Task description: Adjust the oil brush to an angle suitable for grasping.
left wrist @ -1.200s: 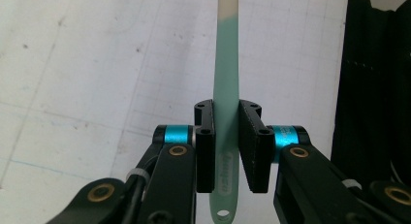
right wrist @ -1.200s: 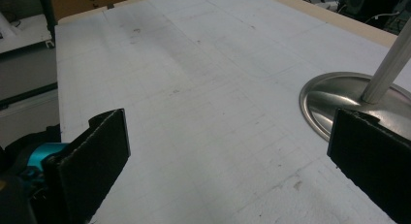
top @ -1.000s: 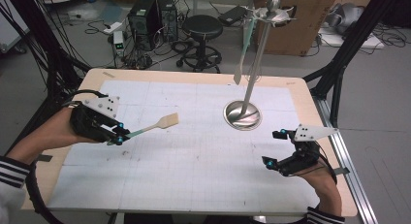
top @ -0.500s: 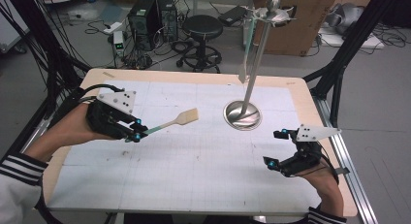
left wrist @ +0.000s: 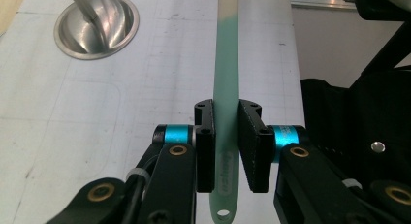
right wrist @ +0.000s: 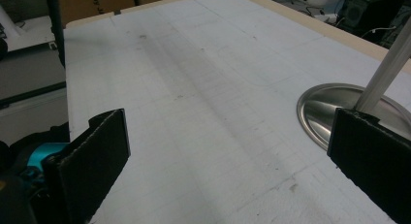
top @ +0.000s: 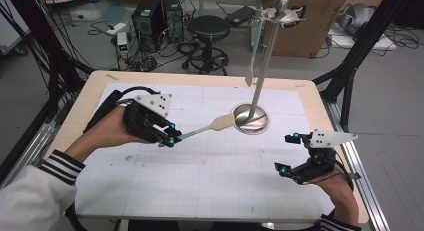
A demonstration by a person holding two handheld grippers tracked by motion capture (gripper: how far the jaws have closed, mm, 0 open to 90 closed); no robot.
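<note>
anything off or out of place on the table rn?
Nothing stands out. The left gripper is shut on the green handle of a spatula, its pale blade near the steel base of the utensil stand. Another utensil hangs from the stand's top. The right gripper is open, with nothing between its jaws.

A black stool (top: pixel 208 27) is standing on the grey floor (top: pixel 90 46) beyond the table (top: pixel 80 98), beside a computer tower (top: pixel 150 16). Cables (top: pixel 35 51) are trailing past black frame struts (top: pixel 357 51), and a cardboard box (top: pixel 320 16) is sitting behind.
</note>
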